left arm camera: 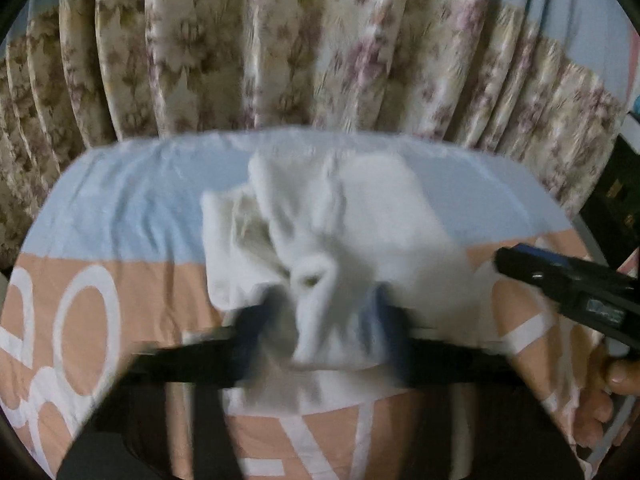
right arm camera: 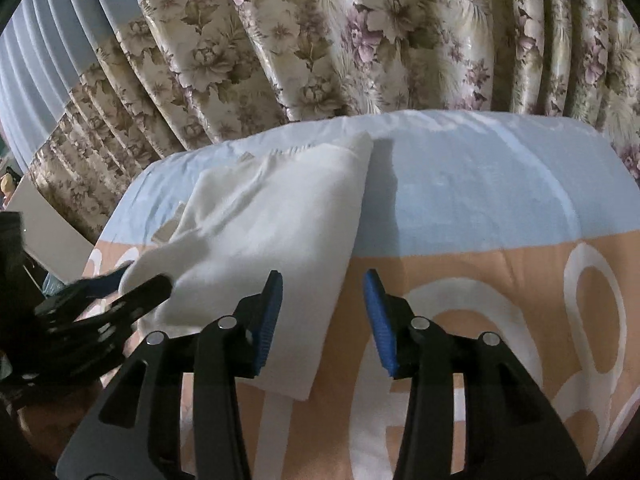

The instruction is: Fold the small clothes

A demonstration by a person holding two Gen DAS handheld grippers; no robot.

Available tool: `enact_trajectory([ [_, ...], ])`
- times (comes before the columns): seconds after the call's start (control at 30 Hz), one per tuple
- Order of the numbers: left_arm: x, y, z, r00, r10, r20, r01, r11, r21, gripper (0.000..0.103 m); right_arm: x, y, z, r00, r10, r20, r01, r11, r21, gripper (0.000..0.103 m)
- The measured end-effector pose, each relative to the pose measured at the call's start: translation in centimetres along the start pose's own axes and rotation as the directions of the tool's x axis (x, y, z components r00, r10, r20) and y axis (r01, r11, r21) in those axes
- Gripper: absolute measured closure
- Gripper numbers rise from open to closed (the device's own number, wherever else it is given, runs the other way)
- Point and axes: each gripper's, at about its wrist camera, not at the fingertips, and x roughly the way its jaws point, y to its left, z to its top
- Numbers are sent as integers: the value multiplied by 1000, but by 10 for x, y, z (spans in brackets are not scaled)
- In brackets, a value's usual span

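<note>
- The left gripper (left arm camera: 324,316) is clamped on a bunched fold of the white garment (left arm camera: 320,220), at the garment's near left corner; the cloth puckers between its blue pads.
- The garment lies on the blue-and-peach bedsheet (right arm camera: 480,200), in front of the flowered curtain (right arm camera: 320,40). Its right half lies flat with a straight edge; the left half is rumpled.
- The right gripper (right arm camera: 323,320) stands open and empty, one finger over the garment's right edge, the other over bare sheet.
- Judgement: folding looks partly done; the gathered left side remains to be laid over and smoothed.

Bunched white garment (left arm camera: 320,232) on bedsheet (left arm camera: 120,208)
</note>
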Motion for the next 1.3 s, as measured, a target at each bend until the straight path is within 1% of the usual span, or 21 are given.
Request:
enact_trajectory([
  [0.03, 5, 4, -3, 1000, -10, -15, 10, 1000, -24, 87, 1, 1, -4, 1000, 3, -7, -3, 1000, -4, 58],
  [0.1, 5, 11, -7, 1000, -27, -12, 27, 998, -56, 91, 3, 4, -10, 1000, 7, -19, -8, 1000, -11, 58],
  [0.17, -3, 15, -13, 1000, -14, 3, 14, 999, -36, 94, 7, 9, -15, 999, 9, -32, -10, 1000, -27, 58],
  [0.23, -13, 18, -17, 999, 24, 23, -24, 1000, -8, 95, 11, 14, -20, 999, 14, -45, -16, 999, -42, 58],
  [0.3, -21, 25, -24, 1000, 21, 22, -21, 999, -25, 96, 14, 17, -22, 998, 15, -53, -18, 998, -54, 58],
  [0.4, -23, 36, -35, 999, 43, 9, -43, 999, -32, 95, 19, 21, -26, 998, 22, -66, -26, 998, -61, 58],
  [0.5, -10, 47, -49, 998, 63, -25, -64, 997, -40, 95, 29, 25, -31, 996, 8, -94, -16, 997, -82, 54],
  [0.53, -8, 49, -51, 998, 62, -25, -63, 997, -44, 92, 34, 25, -34, 994, 2, -106, -12, 996, -90, 54],
  [0.63, -7, 48, -56, 997, 74, -3, -74, 997, -21, 90, 41, 26, -42, 992, -19, -122, 5, 993, -116, 52],
  [0.73, -10, 47, -60, 997, 75, 18, -75, 997, -9, 89, 43, 23, -47, 992, -41, -123, 23, 990, -142, 48],
  [0.83, -17, 47, -60, 998, 61, 30, -60, 998, -36, 83, 41, 19, -49, 992, -33, -122, 15, 989, -148, 47],
  [0.9, -26, 41, -55, 996, 72, 57, -71, 997, -32, 61, 37, 16, -48, 993, -21, -112, 5, 990, -142, 46],
  [0.93, -35, 36, -53, 991, 101, 93, -99, 995, -17, 45, 36, 16, -47, 994, -20, -109, 5, 990, -138, 46],
  [1.03, -53, 28, -40, 983, 101, 152, -103, 995, 6, 43, 26, 16, -40, 997, -21, -72, 10, 990, -144, 46],
  [1.07, -56, 27, -36, 982, 101, 159, -103, 995, 7, 43, 23, 16, -37, 998, -31, -55, 22, 988, -153, 46],
  [1.1, -57, 26, -30, 981, 104, 163, -107, 994, 7, 42, 19, 16, -33, 998, -47, -30, 42, 986, -163, 45],
  [1.17, -53, 27, -17, 981, 117, 156, -118, 993, -1, 42, 17, 16, -26, 998, -63, -9, 60, 985, -161, 45],
  [1.3, -33, 28, 2, 981, 139, 132, -140, 990, -2, 42, 17, 15, -11, 998, -64, 6, 64, 989, -132, 45],
])
